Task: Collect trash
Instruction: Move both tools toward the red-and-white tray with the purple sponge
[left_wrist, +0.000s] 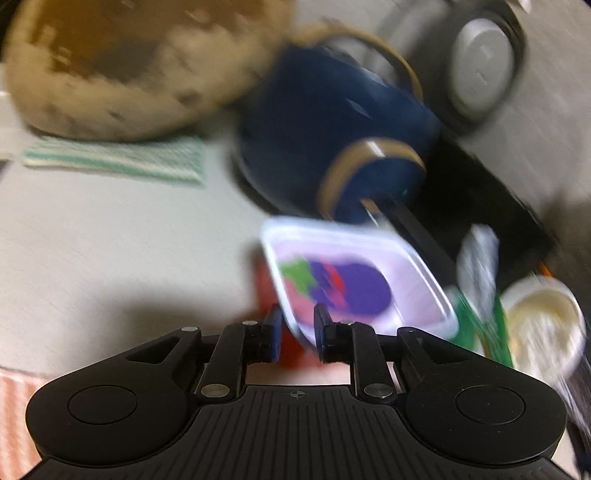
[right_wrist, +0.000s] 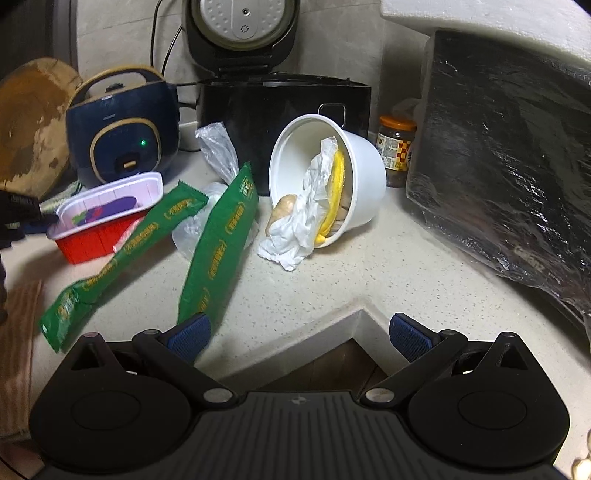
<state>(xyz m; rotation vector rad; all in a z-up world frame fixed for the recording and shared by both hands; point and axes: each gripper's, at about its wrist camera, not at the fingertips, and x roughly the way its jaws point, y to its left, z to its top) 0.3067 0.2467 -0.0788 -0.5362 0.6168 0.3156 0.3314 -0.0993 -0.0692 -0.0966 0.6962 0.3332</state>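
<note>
left tool (left_wrist: 297, 325) part-open astride tray (left_wrist: 354, 280) rim; right tool (right_wrist: 299, 332) wide apart, empty.

Bare counter (right_wrist: 369, 266) right of tipped bowl (right_wrist: 354, 177)

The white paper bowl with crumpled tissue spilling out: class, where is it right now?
In the right wrist view the white paper bowl lies tipped on its side at centre, on the counter, in front of the black pot and just left of the jar.
</note>
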